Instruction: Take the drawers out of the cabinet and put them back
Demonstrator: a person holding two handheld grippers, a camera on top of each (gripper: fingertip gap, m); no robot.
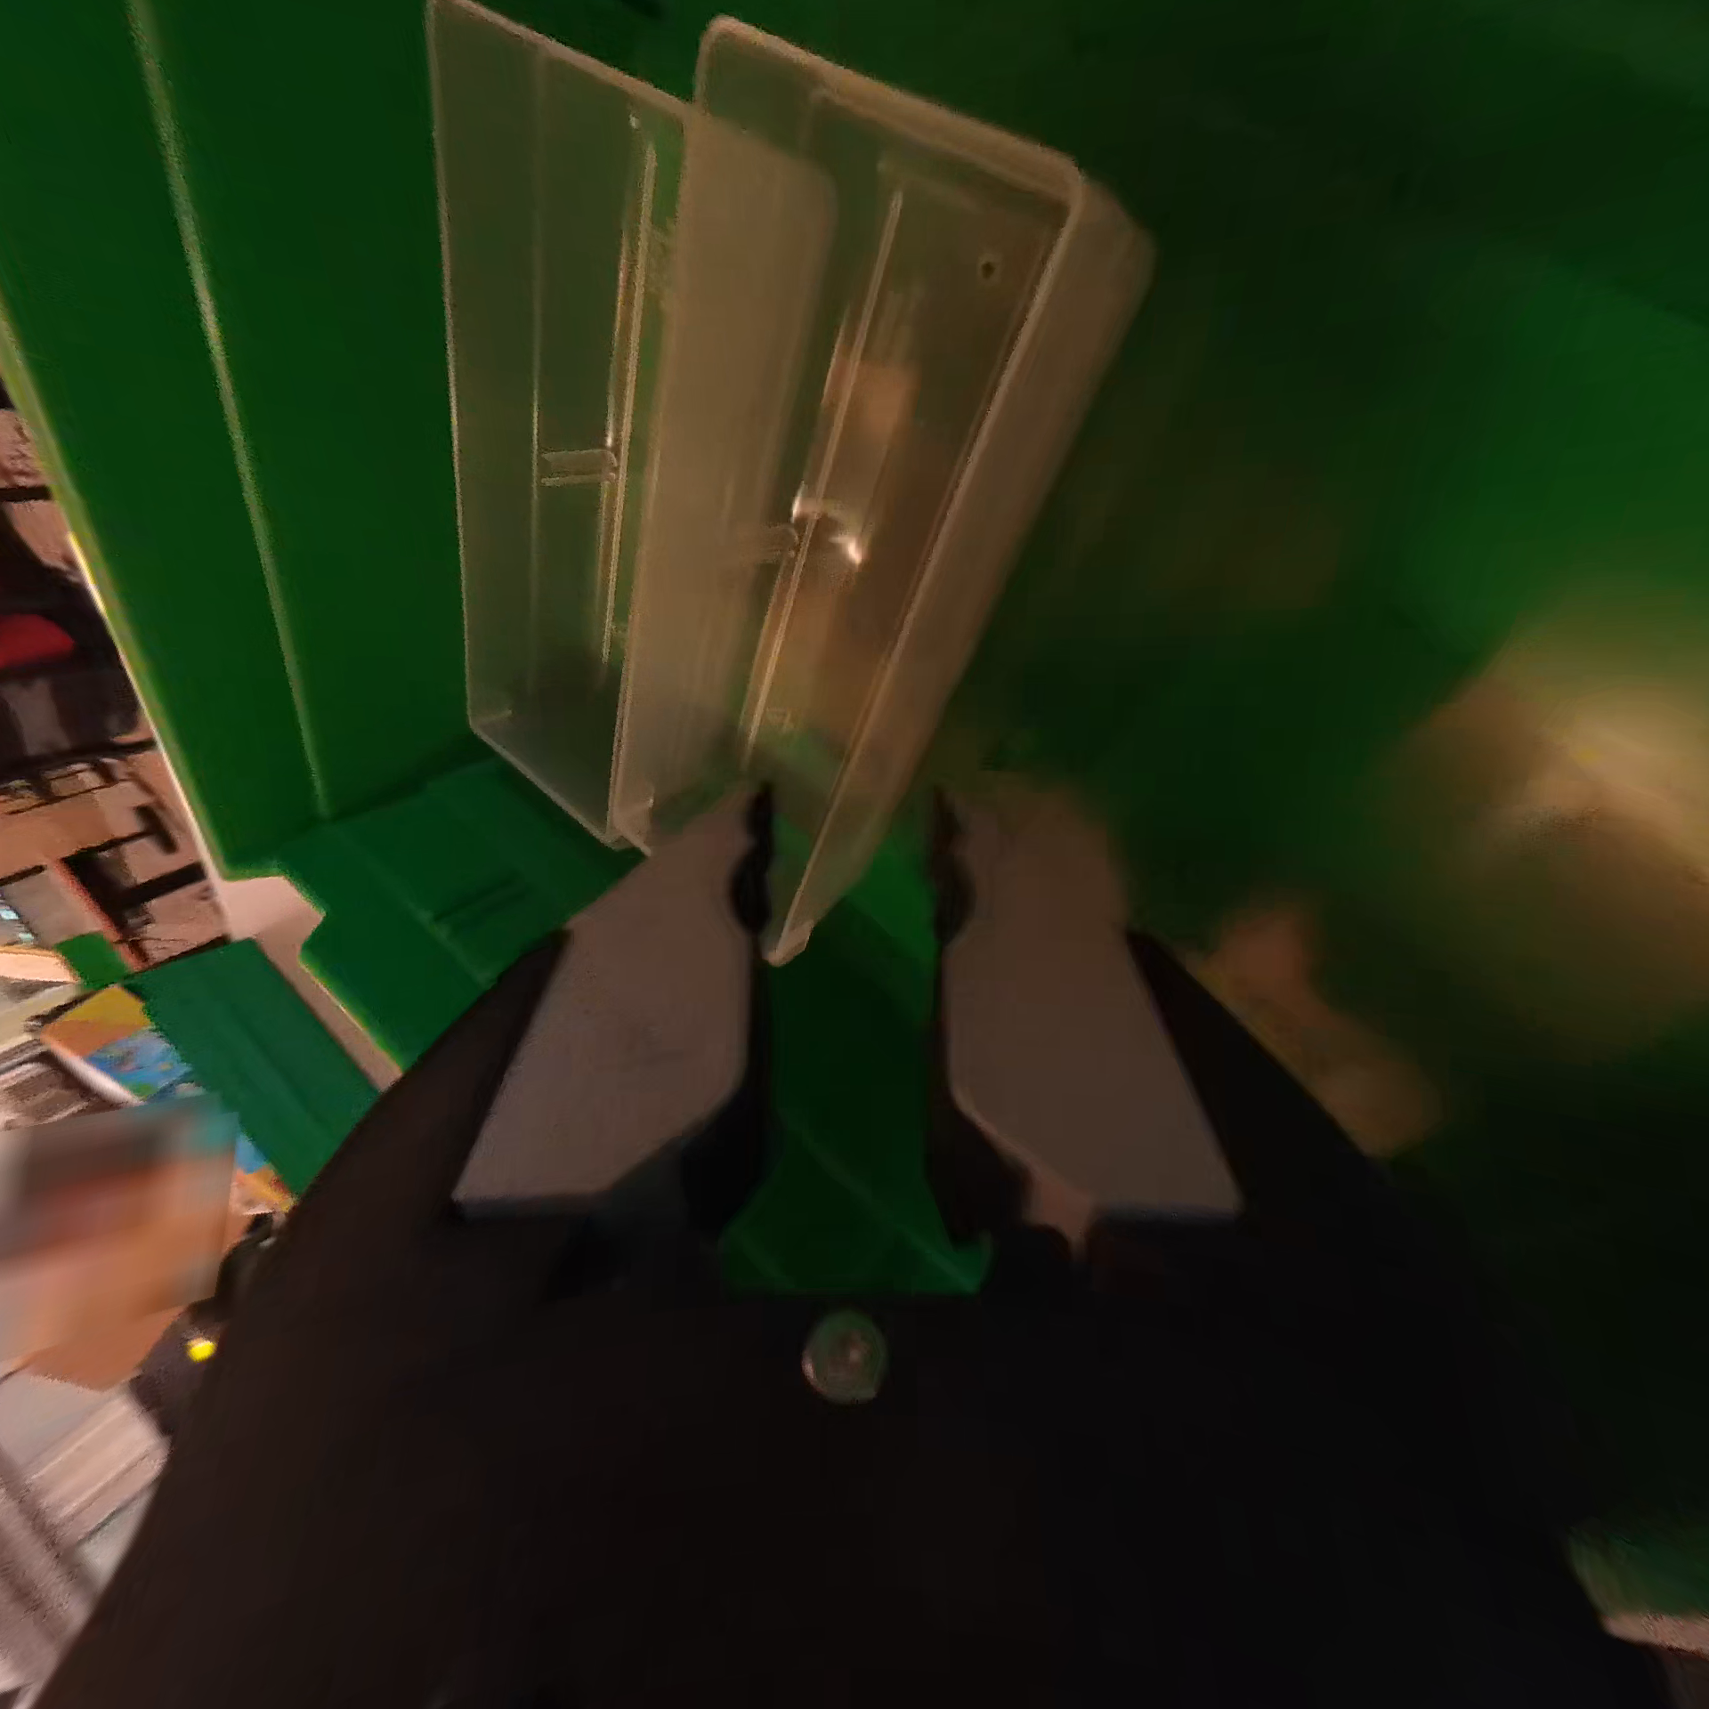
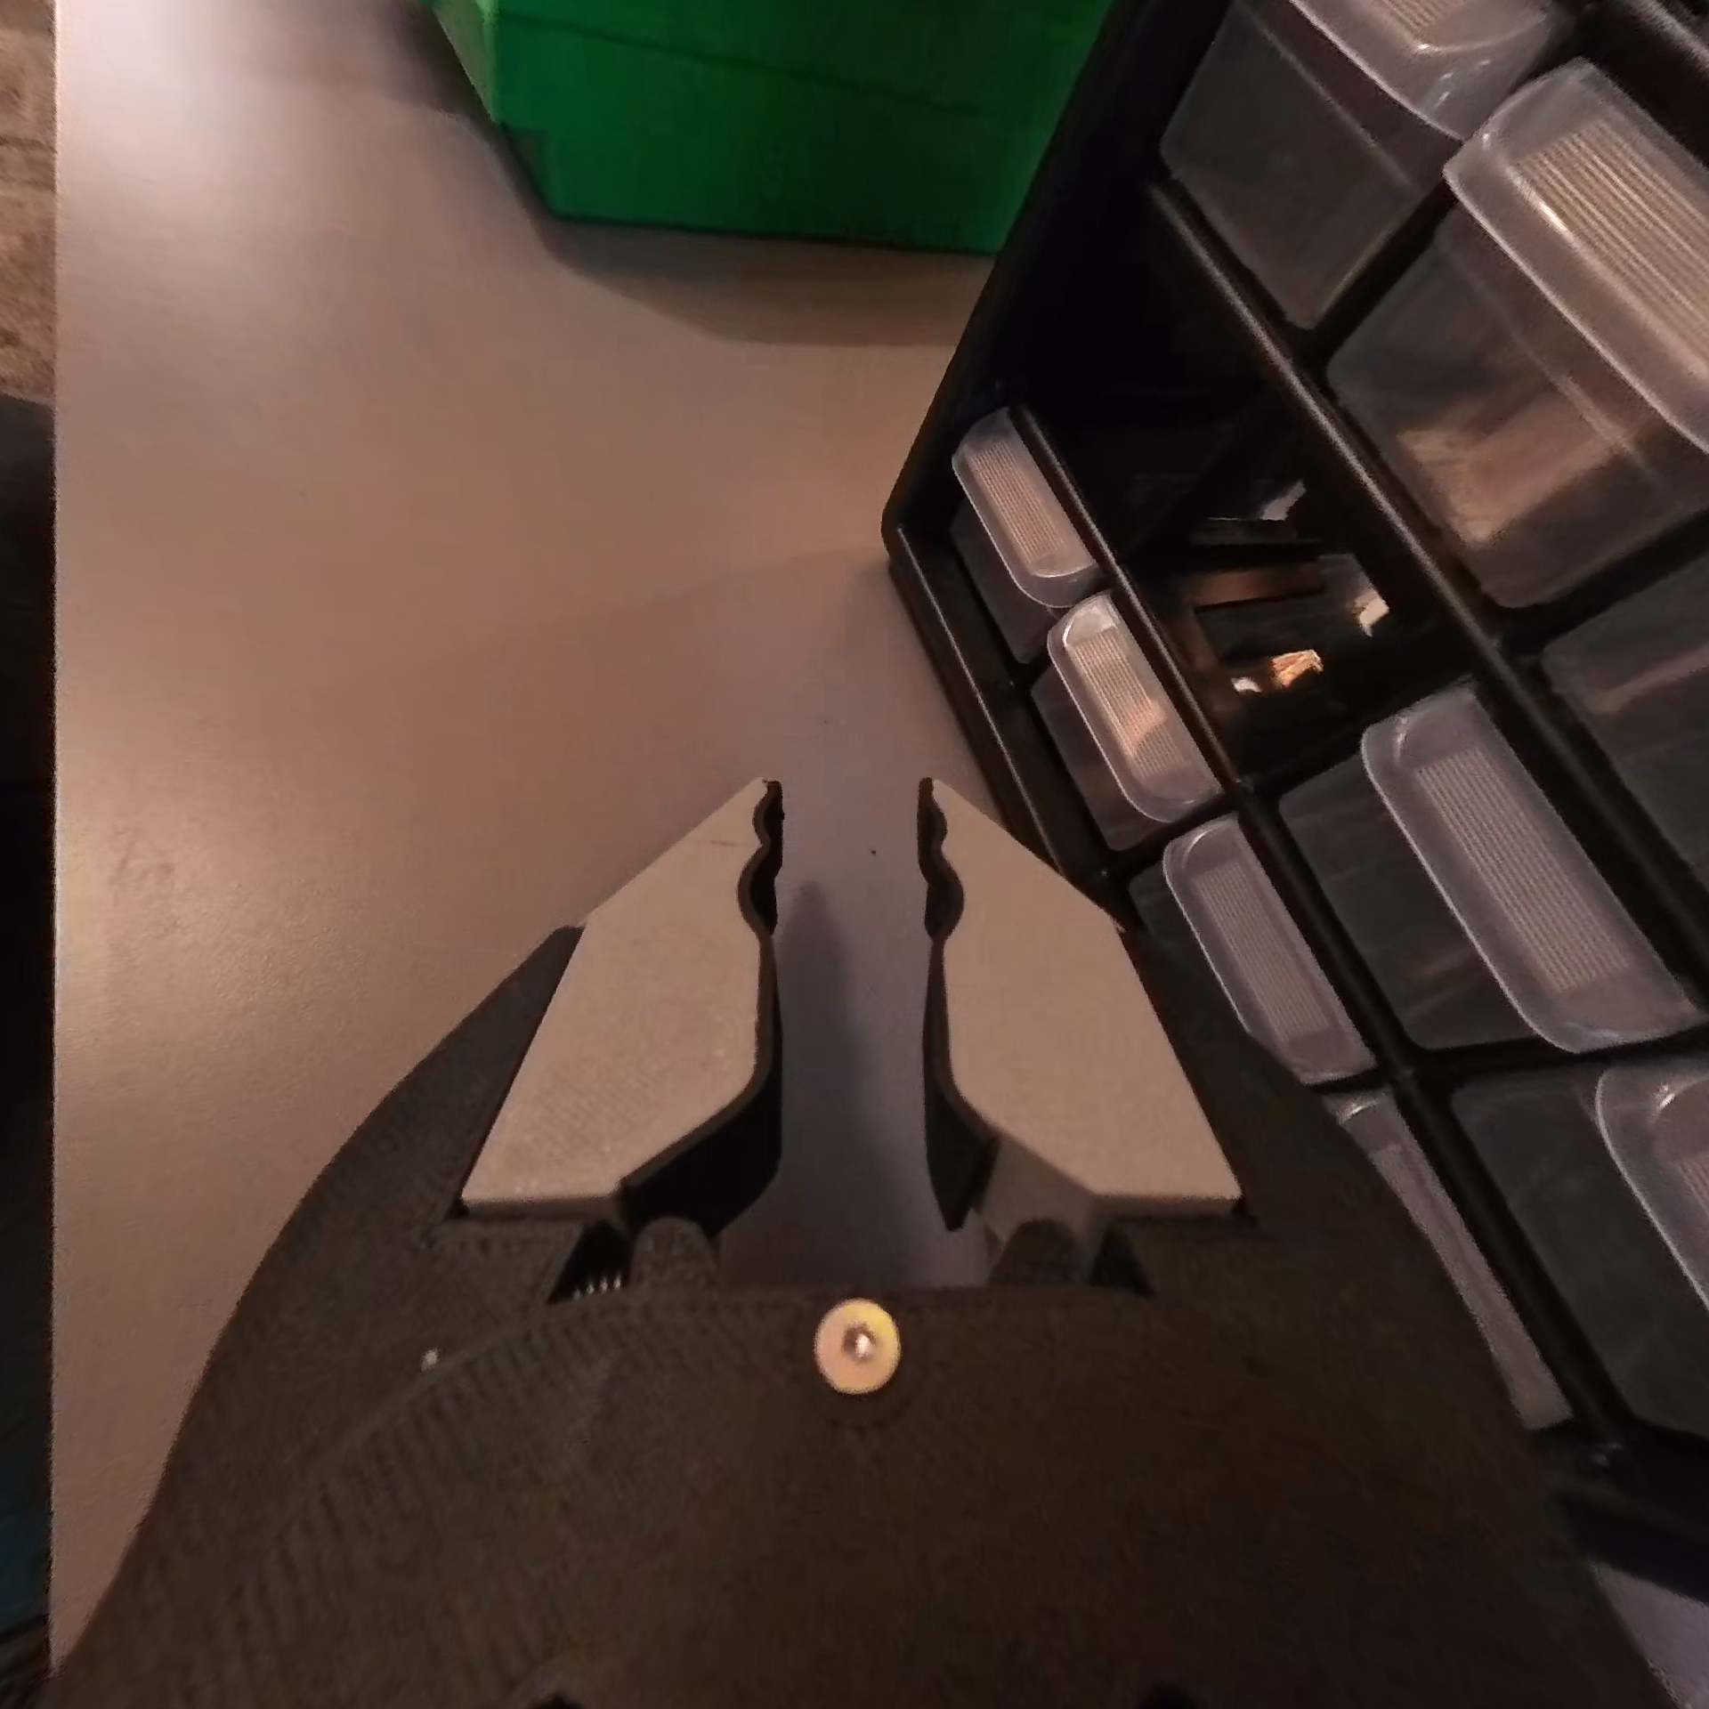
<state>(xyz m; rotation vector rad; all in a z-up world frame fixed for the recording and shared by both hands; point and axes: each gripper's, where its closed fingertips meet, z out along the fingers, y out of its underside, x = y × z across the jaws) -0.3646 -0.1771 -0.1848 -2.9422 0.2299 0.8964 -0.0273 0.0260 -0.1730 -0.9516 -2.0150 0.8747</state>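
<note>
In the left wrist view, two clear plastic drawers lie side by side inside a green bin (image 1: pixel 277 370): a left drawer (image 1: pixel 546 444) and a right drawer (image 1: pixel 906 444) that overlaps it and is tilted. My left gripper (image 1: pixel 846 805) is open just above the bin floor. The near end of the right drawer reaches in between its fingertips, and the jaws stand wide of it. The view is motion-blurred. In the right wrist view, my right gripper (image 2: pixel 846 795) is open and empty over the grey table (image 2: pixel 370 555), left of the black cabinet (image 2: pixel 934 518). The cabinet has an empty slot (image 2: pixel 1230 592) among several clear drawers (image 2: pixel 1517 869).
The green bin (image 2: pixel 758 120) stands at the far side of the table, beyond the cabinet's corner. The table's left edge (image 2: pixel 55 647) runs down the left of the right wrist view. Cluttered shelves (image 1: pixel 83 832) show past the bin's left wall.
</note>
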